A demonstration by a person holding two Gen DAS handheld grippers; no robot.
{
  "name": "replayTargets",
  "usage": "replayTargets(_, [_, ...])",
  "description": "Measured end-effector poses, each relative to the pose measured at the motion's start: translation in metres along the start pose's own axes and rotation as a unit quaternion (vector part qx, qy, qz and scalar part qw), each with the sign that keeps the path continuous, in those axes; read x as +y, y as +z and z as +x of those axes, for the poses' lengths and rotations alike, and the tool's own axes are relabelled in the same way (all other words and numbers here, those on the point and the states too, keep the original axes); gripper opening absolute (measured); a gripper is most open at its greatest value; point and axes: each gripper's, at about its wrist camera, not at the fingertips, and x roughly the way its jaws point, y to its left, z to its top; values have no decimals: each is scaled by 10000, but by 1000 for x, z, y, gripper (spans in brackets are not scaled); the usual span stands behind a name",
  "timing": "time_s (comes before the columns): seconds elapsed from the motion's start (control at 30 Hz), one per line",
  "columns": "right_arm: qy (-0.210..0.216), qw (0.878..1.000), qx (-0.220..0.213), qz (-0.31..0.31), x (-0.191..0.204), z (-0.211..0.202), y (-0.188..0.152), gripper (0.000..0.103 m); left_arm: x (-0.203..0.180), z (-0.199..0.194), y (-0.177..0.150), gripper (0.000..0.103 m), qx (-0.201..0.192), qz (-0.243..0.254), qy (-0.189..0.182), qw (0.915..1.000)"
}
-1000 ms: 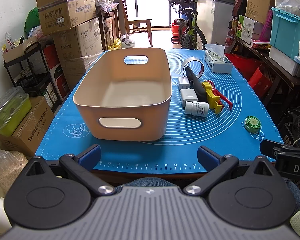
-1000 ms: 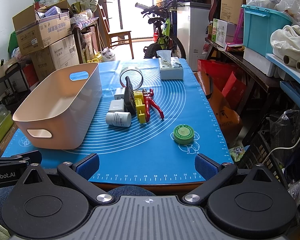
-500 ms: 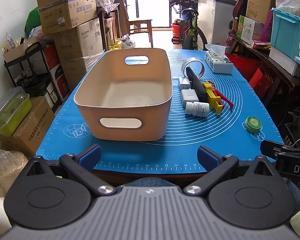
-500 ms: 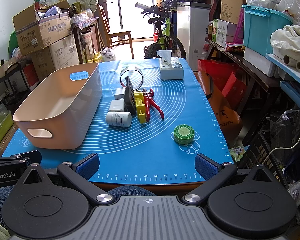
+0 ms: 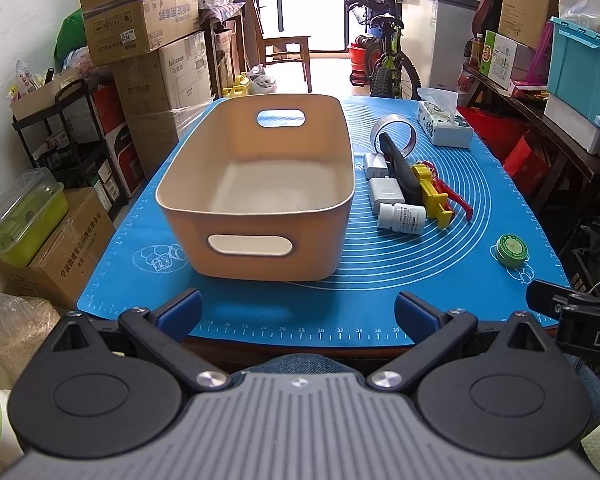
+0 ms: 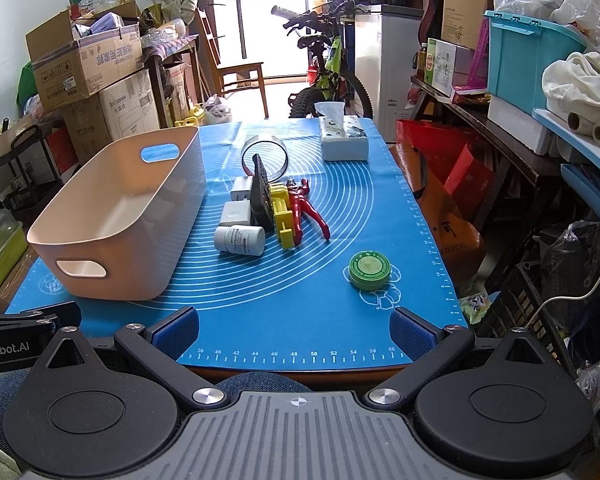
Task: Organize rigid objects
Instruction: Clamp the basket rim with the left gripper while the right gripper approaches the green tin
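An empty tan bin stands on the left of the blue mat. Right of it lie a white bottle, two white chargers, a black brush, a yellow clamp, red pliers and a tape ring. A green round tin sits alone at the near right. My left gripper and right gripper both hover open over the mat's near edge, holding nothing.
A tissue box stands at the far right of the mat. Stacked cardboard boxes crowd the left side, a bicycle is beyond the table, and shelves with a teal crate line the right. Knees in denim show below the table edge.
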Motion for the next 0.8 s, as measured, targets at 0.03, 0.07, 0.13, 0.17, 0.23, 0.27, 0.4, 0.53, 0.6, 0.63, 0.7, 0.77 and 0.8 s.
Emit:
replayTargets(0.03, [4,10000,11,-5,2,1,0,101,1,-1,1,101,-2,3,3,10000])
replayTargets(0.07, [7,10000,19,-17,3,1,1,101,2,-2,3,101,2,-7,8,10000])
replayTargets(0.13, [34,10000,12,-13,5,1,5,101,6,-3,8,101,4,-75,21,10000])
replayTargets(0.17, [77,10000,11,2,4,-1,7,101,10,-4,11,101,-10,-125,21,9999])
replayTargets(0.23, [158,9999,31,22,4,0,13,101,17,-5,18,101,-69,-194,47,9998])
replayTargets(0.27, [183,9998,24,26,5,1,17,101,20,-5,23,101,-92,-180,100,9997])
replayTargets(0.4, [227,9997,-66,52,6,8,33,101,34,-2,41,101,-245,-52,397,9989])
replayTargets(0.53, [113,9998,-186,41,4,23,53,101,54,12,59,101,-204,-140,512,9984])
replayTargets(0.6, [60,9998,-195,67,1,33,62,101,65,22,66,101,-128,-244,560,9981])
replayTargets(0.63, [16,9997,-211,74,0,38,65,101,70,27,68,101,-88,-271,581,9979])
replayTargets(0.7, [-77,9997,-228,57,-3,50,72,101,79,37,71,101,-18,-304,642,9975])
replayTargets(0.77, [-189,9996,-208,15,-5,64,76,101,90,49,73,101,77,-370,726,9966])
replayTargets(0.8, [-246,9995,-190,-14,-6,71,78,101,95,53,74,101,129,-422,773,9960])
